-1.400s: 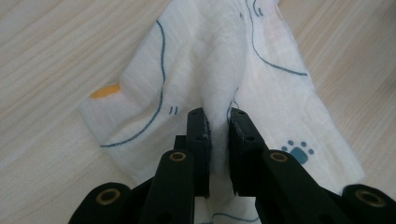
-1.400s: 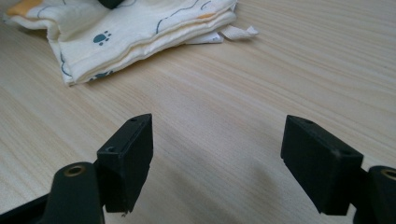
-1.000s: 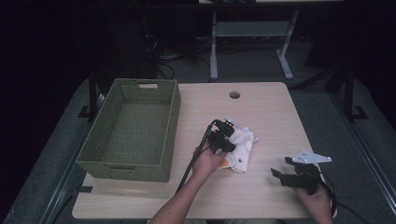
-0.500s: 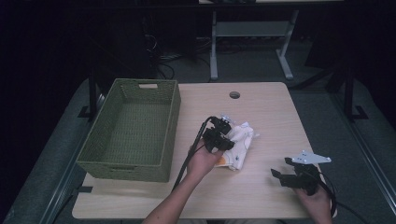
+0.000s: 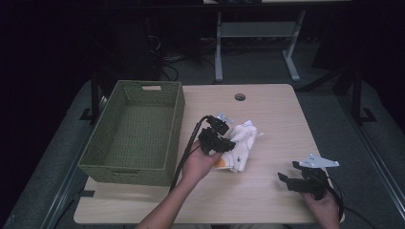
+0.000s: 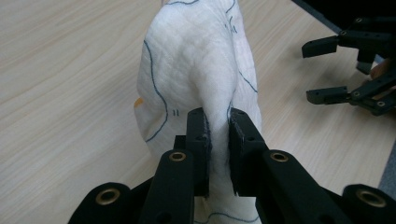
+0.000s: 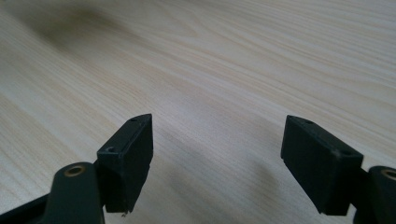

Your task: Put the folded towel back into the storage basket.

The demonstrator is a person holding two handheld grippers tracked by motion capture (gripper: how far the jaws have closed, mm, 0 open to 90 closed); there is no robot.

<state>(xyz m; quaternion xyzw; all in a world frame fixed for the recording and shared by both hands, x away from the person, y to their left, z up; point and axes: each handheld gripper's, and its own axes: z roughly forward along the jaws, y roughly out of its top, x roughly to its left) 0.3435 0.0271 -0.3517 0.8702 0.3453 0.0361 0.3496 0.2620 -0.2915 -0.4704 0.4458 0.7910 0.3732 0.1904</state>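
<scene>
High view showed the left gripper [image 5: 224, 142] at mid-table, its jaws pinched on a fold of a white cloth [image 5: 241, 145] with thin blue lines and an orange patch, which lay on the wooden table [image 5: 267, 109] just right of the green woven basket [image 5: 119, 162]. Nothing could be seen inside the basket. The right gripper [image 5: 289, 174] hovered near the front right edge, jaws spread wide, well apart from the cloth.
</scene>
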